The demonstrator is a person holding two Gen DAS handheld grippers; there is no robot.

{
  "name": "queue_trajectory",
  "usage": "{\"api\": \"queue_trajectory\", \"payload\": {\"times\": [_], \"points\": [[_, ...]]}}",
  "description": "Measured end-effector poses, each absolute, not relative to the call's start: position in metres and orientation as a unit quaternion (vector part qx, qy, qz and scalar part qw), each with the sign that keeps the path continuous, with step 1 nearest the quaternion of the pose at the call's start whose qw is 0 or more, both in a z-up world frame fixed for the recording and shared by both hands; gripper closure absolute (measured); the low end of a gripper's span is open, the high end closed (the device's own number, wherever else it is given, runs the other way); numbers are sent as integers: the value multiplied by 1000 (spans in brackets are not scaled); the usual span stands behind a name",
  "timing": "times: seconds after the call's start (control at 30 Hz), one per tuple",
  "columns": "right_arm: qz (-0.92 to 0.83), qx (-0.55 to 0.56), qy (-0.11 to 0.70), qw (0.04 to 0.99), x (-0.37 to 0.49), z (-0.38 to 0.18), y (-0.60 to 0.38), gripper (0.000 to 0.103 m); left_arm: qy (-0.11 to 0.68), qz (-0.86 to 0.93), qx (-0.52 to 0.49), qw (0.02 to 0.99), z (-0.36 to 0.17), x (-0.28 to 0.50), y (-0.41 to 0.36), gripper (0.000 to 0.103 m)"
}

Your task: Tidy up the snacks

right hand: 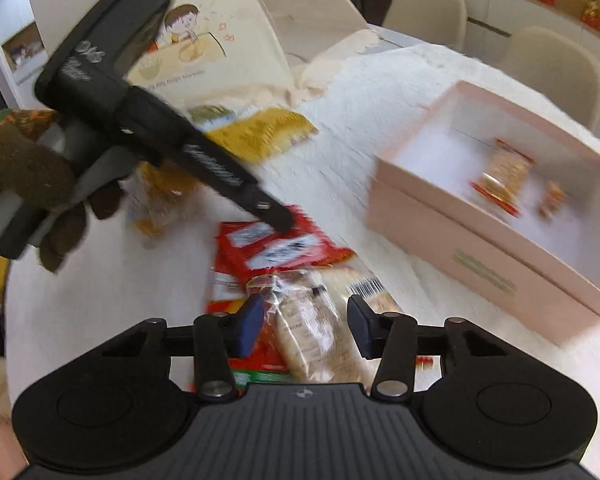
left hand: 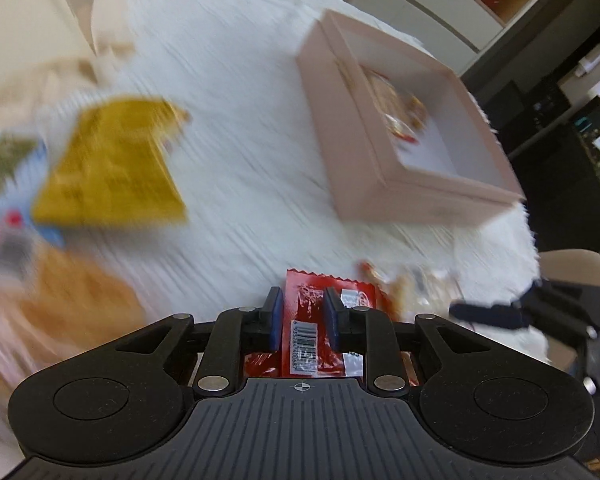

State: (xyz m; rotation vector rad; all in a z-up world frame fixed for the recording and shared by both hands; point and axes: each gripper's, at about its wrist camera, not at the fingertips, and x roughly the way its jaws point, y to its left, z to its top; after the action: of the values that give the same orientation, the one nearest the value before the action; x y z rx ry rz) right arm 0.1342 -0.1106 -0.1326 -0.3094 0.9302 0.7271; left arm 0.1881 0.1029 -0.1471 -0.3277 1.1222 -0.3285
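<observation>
Both grippers clamp snacks, left gripper (left hand: pixel 302 316) a red foil packet (left hand: pixel 306 332), right gripper (right hand: pixel 305 326) a clear cracker packet (right hand: pixel 312 336); pink cardboard box (right hand: pixel 460 240) at right holds few, several remain.

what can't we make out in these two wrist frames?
- Left wrist view: yellow packet and the snacks at the left edge are motion-blurred; print unreadable.
- Both views: snacks in the pink box are blurred, type unclear.
- Right wrist view: whether the pads press the clear cracker pack is unclear.
</observation>
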Motion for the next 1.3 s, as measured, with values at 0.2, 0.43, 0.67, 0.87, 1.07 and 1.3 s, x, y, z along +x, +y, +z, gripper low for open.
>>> {"api": "queue_trajectory", "payload": {"times": [0.2, 0.43, 0.67, 0.87, 1.07, 1.3], "points": [[244, -174, 420, 857, 128, -139, -151, 56, 498, -100, -208, 836, -132, 145, 112, 77], [224, -126, 430, 865, 123, -136, -166, 34, 389, 46, -252, 885, -87, 98, 182, 77], [295, -123, 399, 859, 127, -110, -115, 26, 369, 124, -291, 874, -82, 120, 252, 77], [333, -81, 430, 835, 168, -98, -43, 26, 386, 86, -290, 872, -98, 183, 260, 77], [287, 23, 500, 817, 253, -111, 29, 24, 372, 126, -285, 874, -87, 148, 274, 77], [269, -84, 527, 802, 277, -159, 113, 18, 355, 122, -333, 865, -102, 95, 274, 77]]}}
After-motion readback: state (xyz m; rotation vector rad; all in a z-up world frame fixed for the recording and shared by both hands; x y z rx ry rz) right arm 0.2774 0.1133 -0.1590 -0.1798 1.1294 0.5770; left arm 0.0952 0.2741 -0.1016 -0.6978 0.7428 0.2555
